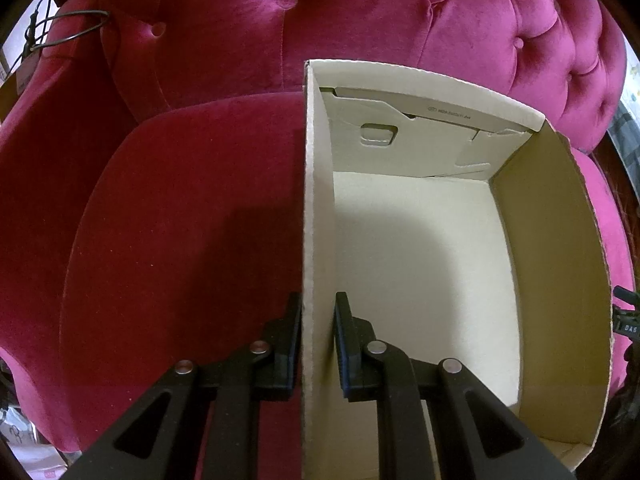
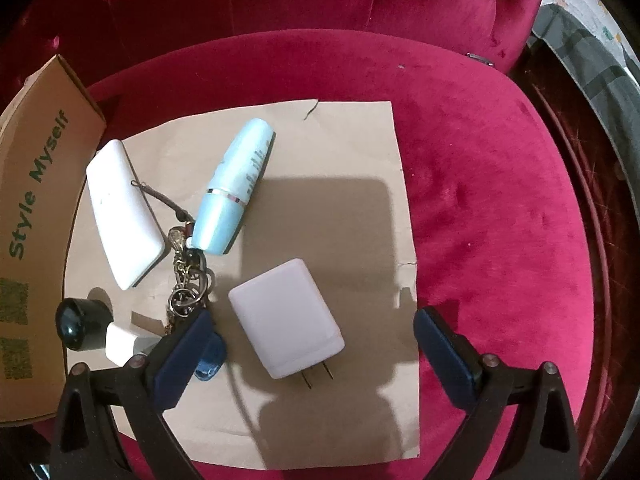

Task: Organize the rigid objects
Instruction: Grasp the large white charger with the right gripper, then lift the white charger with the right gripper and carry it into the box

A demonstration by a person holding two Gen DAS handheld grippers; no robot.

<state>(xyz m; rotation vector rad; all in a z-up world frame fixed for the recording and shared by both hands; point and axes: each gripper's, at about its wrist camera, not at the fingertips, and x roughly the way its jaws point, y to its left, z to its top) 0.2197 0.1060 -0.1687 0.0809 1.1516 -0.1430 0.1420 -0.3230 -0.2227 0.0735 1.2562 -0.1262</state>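
Observation:
In the left wrist view my left gripper (image 1: pixel 317 312) is shut on the left wall of an empty white cardboard box (image 1: pixel 424 264) that stands on the pink sofa seat. In the right wrist view my right gripper (image 2: pixel 310 328) is open and empty, low over a brown paper sheet (image 2: pixel 340 208). A white plug charger (image 2: pixel 286 316) lies between its fingers. Farther off lie a light blue tube (image 2: pixel 234 184), a white flat case (image 2: pixel 122 212), a key bunch (image 2: pixel 188 280), a black round cap (image 2: pixel 80 322), a small white adapter (image 2: pixel 122 342) and a blue tag (image 2: pixel 210 358).
The box's brown outer side printed "Style Myself" (image 2: pixel 36 216) stands at the left of the paper. The tufted pink sofa back (image 1: pixel 320 20) rises behind. A patterned cloth (image 2: pixel 592 60) lies off the seat's right edge. A wire hanger (image 1: pixel 60 28) hangs far left.

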